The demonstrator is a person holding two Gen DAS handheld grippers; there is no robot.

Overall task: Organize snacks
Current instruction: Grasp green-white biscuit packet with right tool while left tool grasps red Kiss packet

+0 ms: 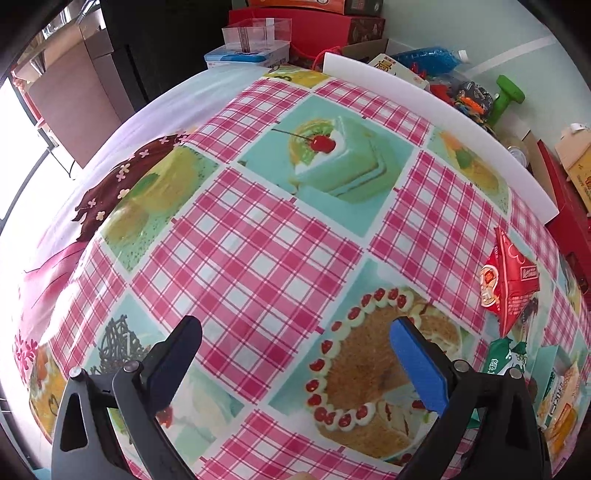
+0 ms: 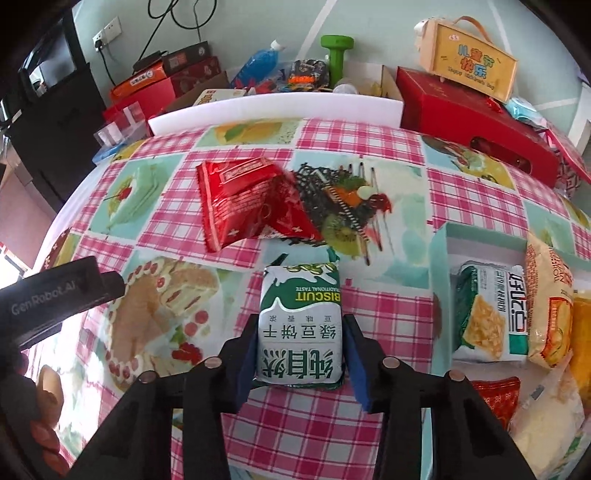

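Observation:
My right gripper (image 2: 301, 321) is shut on a green and white biscuit pack (image 2: 300, 291), its blue pads pressing both long sides; the pack lies on the checked tablecloth (image 2: 306, 424). A red snack pack (image 2: 251, 199) lies beyond it, toward the table's middle. To the right, a shallow teal box (image 2: 441, 258) holds a green cracker pack (image 2: 484, 314) and a tan pack (image 2: 546, 302). My left gripper (image 1: 295, 328) hangs open over bare cloth with nothing between its fingers. The red pack (image 1: 508, 280) and the green pack (image 1: 504, 356) sit far to its right.
A white foam board (image 2: 277, 107) lines the table's far edge. Behind it stand red gift boxes (image 2: 472, 122), a yellow carry box (image 2: 469, 66), a green dumbbell (image 2: 336, 55) and a clear plastic box (image 1: 255, 33). More packs (image 2: 495, 398) lie at the lower right.

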